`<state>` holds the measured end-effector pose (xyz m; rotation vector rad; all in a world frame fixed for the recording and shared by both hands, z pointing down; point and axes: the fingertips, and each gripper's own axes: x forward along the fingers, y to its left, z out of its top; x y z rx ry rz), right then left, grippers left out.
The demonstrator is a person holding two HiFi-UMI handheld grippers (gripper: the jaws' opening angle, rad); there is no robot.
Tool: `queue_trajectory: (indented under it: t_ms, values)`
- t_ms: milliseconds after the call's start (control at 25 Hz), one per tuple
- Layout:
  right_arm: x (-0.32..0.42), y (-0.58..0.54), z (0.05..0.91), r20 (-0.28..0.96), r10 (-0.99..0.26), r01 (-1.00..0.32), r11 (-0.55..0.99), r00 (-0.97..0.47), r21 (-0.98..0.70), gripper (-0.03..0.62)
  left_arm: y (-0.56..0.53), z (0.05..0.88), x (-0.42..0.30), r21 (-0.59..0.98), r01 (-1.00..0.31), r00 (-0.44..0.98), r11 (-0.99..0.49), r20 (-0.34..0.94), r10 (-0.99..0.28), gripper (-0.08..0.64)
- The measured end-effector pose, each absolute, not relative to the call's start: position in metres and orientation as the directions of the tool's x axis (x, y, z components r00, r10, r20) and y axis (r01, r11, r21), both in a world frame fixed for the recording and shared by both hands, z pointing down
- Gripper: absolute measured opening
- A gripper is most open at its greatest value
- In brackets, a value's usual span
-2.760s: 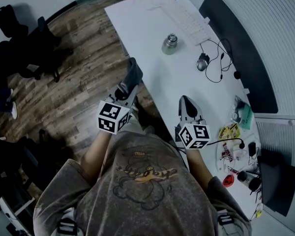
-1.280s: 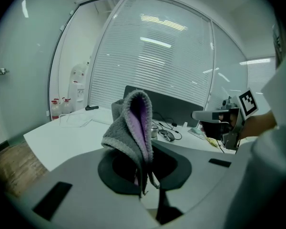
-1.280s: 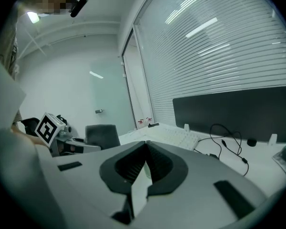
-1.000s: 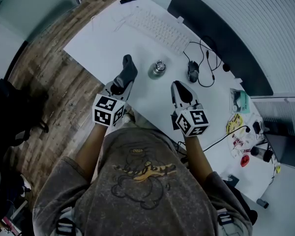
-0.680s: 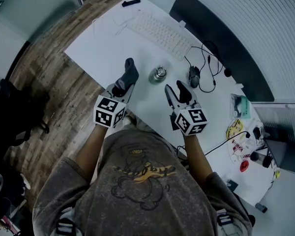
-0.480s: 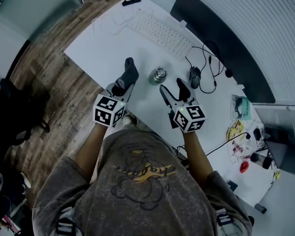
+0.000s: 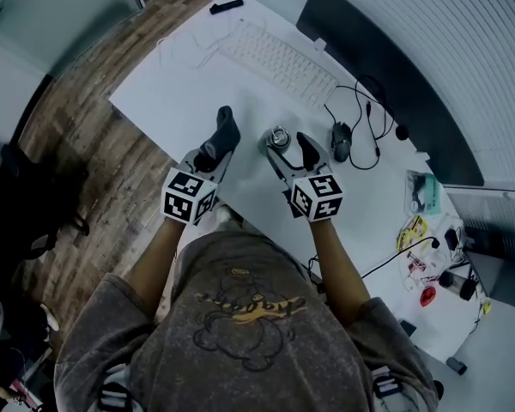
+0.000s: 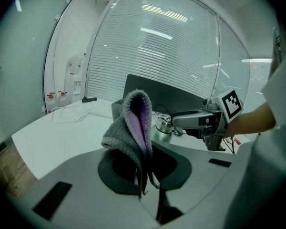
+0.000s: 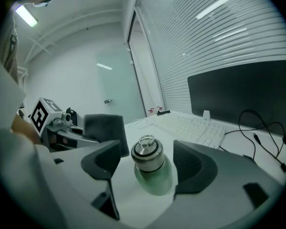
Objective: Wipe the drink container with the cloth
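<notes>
Head view: the left gripper (image 7: 211, 155) is out over the white desk (image 7: 180, 84), with a grey cloth (image 7: 224, 130) sticking up from its tip. The right gripper (image 7: 291, 152) sits right at the steel-capped drink bottle (image 7: 277, 136). Left gripper view: jaws clamped tight on that cloth, purple lining showing, bottle standing just beyond. Right gripper view: jaws opening wide, the bottle upright between them, neither pad touching it, and a keyboard (image 9: 195, 127) behind.

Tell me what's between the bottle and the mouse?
One jaw of the right tool, seen in the head view. Its jaws are opening, with the bottle between them untouched; the mouse sits just beyond.
</notes>
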<state>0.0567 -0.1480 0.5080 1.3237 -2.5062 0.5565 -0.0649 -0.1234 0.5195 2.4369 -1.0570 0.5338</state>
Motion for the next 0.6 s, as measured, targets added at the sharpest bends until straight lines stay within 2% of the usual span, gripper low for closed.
queue_trajectory:
  t_ms: [200,440,600]
  values:
    - [0.053,-0.159,0.519,0.404,-0.731,-0.834,0.507,-0.550,-0.217,0.319,-0.138,0.531,-0.063,0.230,-0.743,0.640,-0.628,0.517,-0.568,0.046]
    - [0.046,-0.164,0.518,0.400,-0.728,-0.828,0.524,-0.556,-0.197,0.251,-0.160,0.536,-0.059,0.218,-0.711,0.666,-0.669,0.513,-0.541,0.046]
    - [0.046,-0.163,0.517,0.404,-0.730,-0.832,0.520,-0.551,-0.195,0.253,-0.175,0.542,-0.051,0.203,-0.664,0.698,-0.720,0.514,-0.499,0.046]
